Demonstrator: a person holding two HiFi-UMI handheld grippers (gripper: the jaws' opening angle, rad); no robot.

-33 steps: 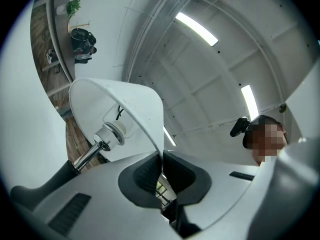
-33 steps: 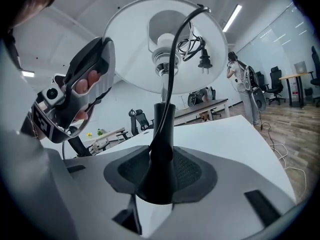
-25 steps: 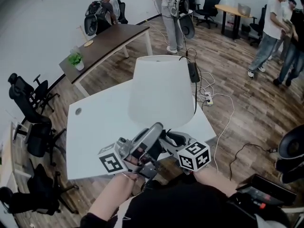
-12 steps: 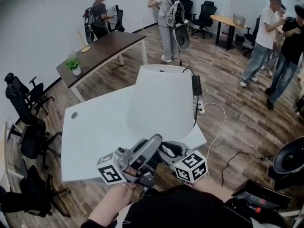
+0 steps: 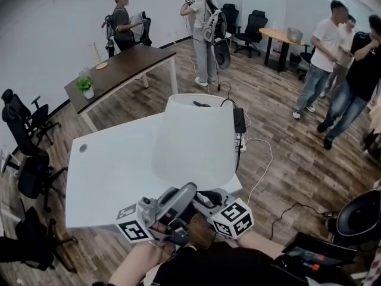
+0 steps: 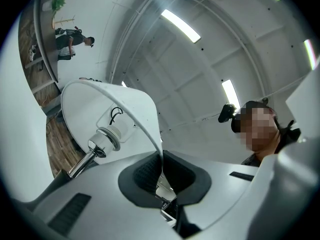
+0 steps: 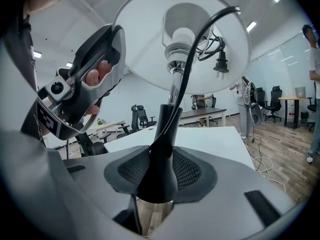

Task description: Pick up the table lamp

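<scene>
The table lamp hangs in the air over the near edge of the white table [image 5: 113, 165], held by both grippers. Its white shade [image 5: 193, 139] tilts away from me. My left gripper [image 5: 181, 196] is shut on the shade's thin lower rim [image 6: 161, 159], with the bulb socket [image 6: 104, 140] and chrome rod beside it. My right gripper [image 7: 160, 171] is shut on the lamp's black stem [image 7: 162, 134], which fills the gap between its pads. The black cord and plug [image 7: 219, 60] loop up inside the shade [image 7: 145, 44]. The lamp's foot is hidden.
A brown desk [image 5: 122, 67] with a small plant [image 5: 85, 87] stands behind the white table. Several people stand at the back and right. Cables and a power strip [image 5: 241, 140] lie on the wooden floor. Black office chairs [image 5: 27, 130] line the left wall.
Both grippers and the lamp have shifted toward me and lower in the head view, and the table slid left. People in the background have moved.
</scene>
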